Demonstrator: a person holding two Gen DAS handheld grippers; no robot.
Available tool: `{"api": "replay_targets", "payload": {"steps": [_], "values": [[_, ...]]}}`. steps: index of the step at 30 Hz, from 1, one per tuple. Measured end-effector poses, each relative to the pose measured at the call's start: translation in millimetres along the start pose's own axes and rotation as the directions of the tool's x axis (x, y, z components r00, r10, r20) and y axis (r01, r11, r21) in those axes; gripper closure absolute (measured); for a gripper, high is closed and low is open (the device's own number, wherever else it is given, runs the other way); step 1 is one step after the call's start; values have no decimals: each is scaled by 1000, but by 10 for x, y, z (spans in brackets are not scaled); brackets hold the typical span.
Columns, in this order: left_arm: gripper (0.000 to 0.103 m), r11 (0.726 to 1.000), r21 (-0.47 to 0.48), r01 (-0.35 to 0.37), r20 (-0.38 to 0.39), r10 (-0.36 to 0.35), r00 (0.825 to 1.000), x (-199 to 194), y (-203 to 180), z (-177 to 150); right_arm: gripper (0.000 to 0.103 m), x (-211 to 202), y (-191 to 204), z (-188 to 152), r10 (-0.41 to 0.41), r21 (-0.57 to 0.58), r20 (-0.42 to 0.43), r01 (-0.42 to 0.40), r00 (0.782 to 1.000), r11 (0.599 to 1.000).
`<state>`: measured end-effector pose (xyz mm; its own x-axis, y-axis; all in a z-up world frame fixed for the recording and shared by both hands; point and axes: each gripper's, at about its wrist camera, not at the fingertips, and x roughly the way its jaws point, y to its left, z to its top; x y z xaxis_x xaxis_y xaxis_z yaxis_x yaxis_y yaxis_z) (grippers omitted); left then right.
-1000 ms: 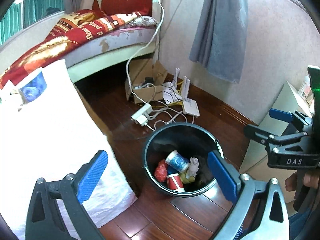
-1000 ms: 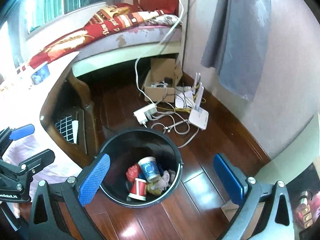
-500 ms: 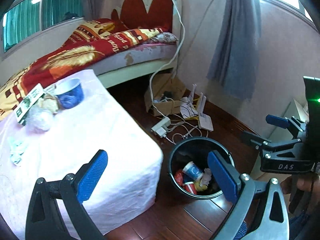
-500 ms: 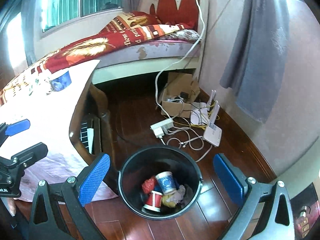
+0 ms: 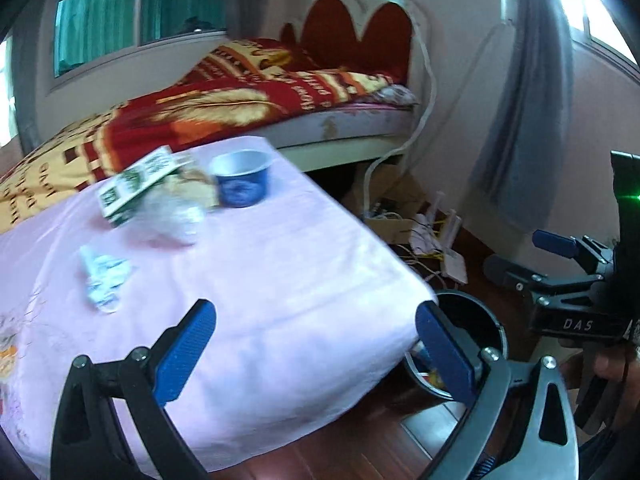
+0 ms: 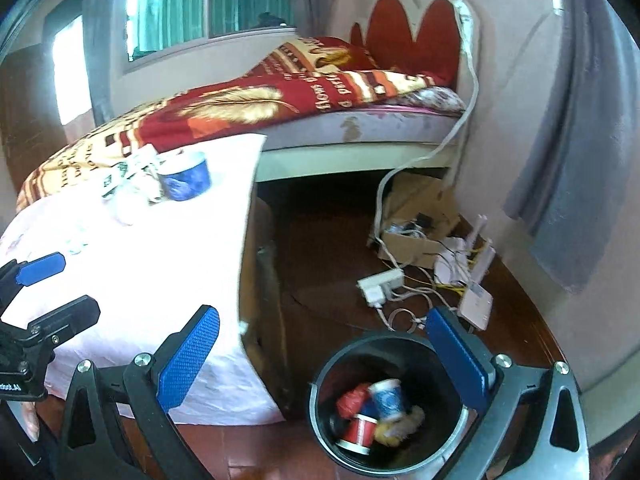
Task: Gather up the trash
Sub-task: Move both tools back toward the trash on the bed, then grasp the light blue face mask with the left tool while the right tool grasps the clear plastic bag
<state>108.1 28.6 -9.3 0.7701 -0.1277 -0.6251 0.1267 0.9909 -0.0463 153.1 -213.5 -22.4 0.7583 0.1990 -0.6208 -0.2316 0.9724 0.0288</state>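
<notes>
In the left wrist view the left tool (image 5: pixel 316 352) fills the bottom of the frame, its two blue pads spread wide apart with nothing between them. At centre left lies the table (image 5: pixel 280 272) under a pink cloth; four pieces of trash sit on it — one crumpled white wrapper (image 5: pixel 105 276) at the left, one green-and-white carton (image 5: pixel 134 184) above it, one clear plastic wad (image 5: pixel 176 216) just beside the carton, and one blue cup (image 5: pixel 242 182) upright at upper centre. At lower right of the frame one black bin (image 5: pixel 476 320) stands on the floor, half hidden by the table's corner and the right pad. The right tool (image 5: pixel 532 256) shows at the right edge, seen from the side.

In the right wrist view the right tool (image 6: pixel 324 356) spans the bottom of the frame, its two blue pads likewise held wide and empty; the left tool (image 6: pixel 42 284) pokes in at the left edge. The blue cup (image 6: pixel 184 180) stands at upper left on the table (image 6: pixel 168 280); the bin (image 6: pixel 384 404) sits at lower centre-right, holding one blue cup, one red cup and some blurred scraps I cannot count.
</notes>
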Motion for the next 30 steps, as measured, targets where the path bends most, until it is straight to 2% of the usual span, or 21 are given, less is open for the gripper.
{"api": "replay_targets", "payload": {"steps": [7, 15, 23, 27, 30], "values": [[8, 991, -100, -94, -2, 95, 996, -32, 689, -120, 0, 195, 440, 149, 81, -15, 3, -81, 997, 997], [18, 950, -248, -190, -61, 180, 982, 134, 1628, -189, 0, 524, 911, 371, 145, -39, -46, -147, 988, 988], [24, 944, -263, -198, -89, 181, 980, 415, 1927, -100, 0, 914, 1392, 630, 253, -83, -57, -257, 966, 963], [31, 948, -266, -176, -113, 150, 982, 631, 2031, 13, 0, 1188, 1722, 777, 300, -136, -94, -311, 949, 941], [37, 952, -258, -164, -132, 133, 982, 709, 2059, 42, 10, 1423, 1950, 861, 327, -167, -135, -347, 935, 923]]}}
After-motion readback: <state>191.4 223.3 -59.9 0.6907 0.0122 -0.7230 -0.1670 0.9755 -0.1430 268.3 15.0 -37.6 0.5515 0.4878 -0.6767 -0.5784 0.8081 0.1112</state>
